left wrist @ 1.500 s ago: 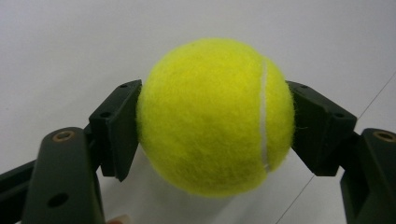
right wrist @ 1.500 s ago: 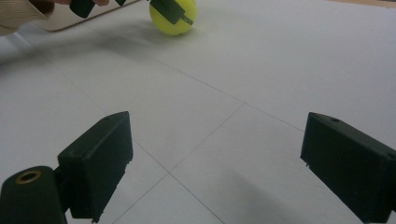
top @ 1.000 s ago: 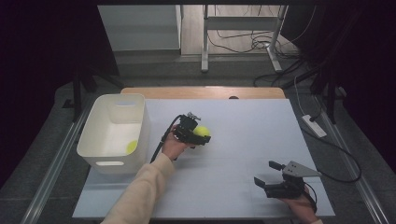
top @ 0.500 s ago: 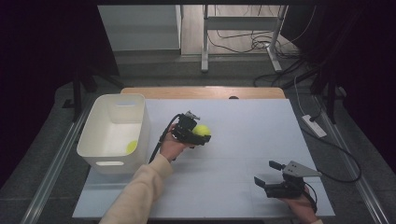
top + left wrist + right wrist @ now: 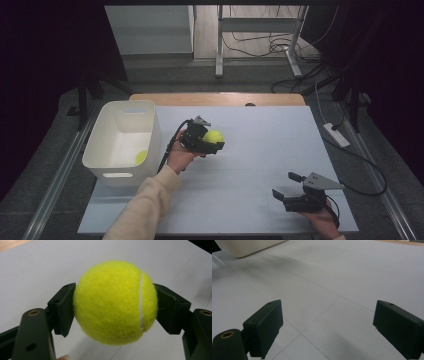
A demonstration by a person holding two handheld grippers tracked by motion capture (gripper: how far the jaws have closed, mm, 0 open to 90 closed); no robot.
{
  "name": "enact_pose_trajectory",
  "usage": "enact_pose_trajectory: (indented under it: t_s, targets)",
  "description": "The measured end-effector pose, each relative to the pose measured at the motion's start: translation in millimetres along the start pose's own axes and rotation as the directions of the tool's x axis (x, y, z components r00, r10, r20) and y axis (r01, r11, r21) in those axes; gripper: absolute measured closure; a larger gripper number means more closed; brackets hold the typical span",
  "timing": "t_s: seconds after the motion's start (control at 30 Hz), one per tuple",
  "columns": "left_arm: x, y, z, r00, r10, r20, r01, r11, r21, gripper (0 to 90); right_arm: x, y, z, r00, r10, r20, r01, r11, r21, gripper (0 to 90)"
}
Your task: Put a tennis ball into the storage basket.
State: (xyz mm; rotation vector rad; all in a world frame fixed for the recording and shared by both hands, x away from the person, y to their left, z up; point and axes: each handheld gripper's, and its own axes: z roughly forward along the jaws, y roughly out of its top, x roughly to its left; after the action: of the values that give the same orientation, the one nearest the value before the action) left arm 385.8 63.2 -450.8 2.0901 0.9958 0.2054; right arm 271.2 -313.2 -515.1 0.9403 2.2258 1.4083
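My table (image 5: pixel 260 150) is covered with a pale grey-white sheet marked by faint thin lines, and a strip of bare wood shows along its far edge. Around it the room is dark: grey floor, black drapes at both sides, a metal stand (image 5: pixel 220 45) and a tangle of cables (image 5: pixel 270 47) beyond the far edge, and a white power strip (image 5: pixel 336 135) on the floor to the right. At the left edge of the sheet stands a white plastic bin (image 5: pixel 122 145), open on top, with a second yellow-green ball (image 5: pixel 141 157) lying in its near right corner. My left gripper (image 5: pixel 212 142) is clamped on the tennis ball (image 5: pixel 115 302); in the left gripper view both pads (image 5: pixel 62 310) press into the felt on opposite sides, the white seam running down the ball's right half, and the sheet lies below it with a clear gap, so the ball is off the table. From above, the ball (image 5: pixel 213 136) sits just right of the bin, over the middle of the sheet. My right gripper (image 5: pixel 287 192) rests low near the front right corner, well apart from the ball, its jaws spread wide with nothing between them; the right gripper view shows bare sheet between the pads (image 5: pixel 265 325) and a corner of the bin (image 5: pixel 249 247) at top left. Compared with a second ago, my left hand has lifted the ball slightly higher above the sheet, while my right hand has kept its place.
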Motion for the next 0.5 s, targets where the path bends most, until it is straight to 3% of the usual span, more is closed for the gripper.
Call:
enact_pose_trajectory:
  t_s: [0.5]
  targets:
    - [-1.4, 5.0, -20.7, 0.9999, 0.007, 0.011, -0.007, 0.9979, -0.064, 26.6, -0.3, -0.5, 0.5, 1.0000, -0.003, 0.001, 0.003, 1.000, 0.003, 9.1]
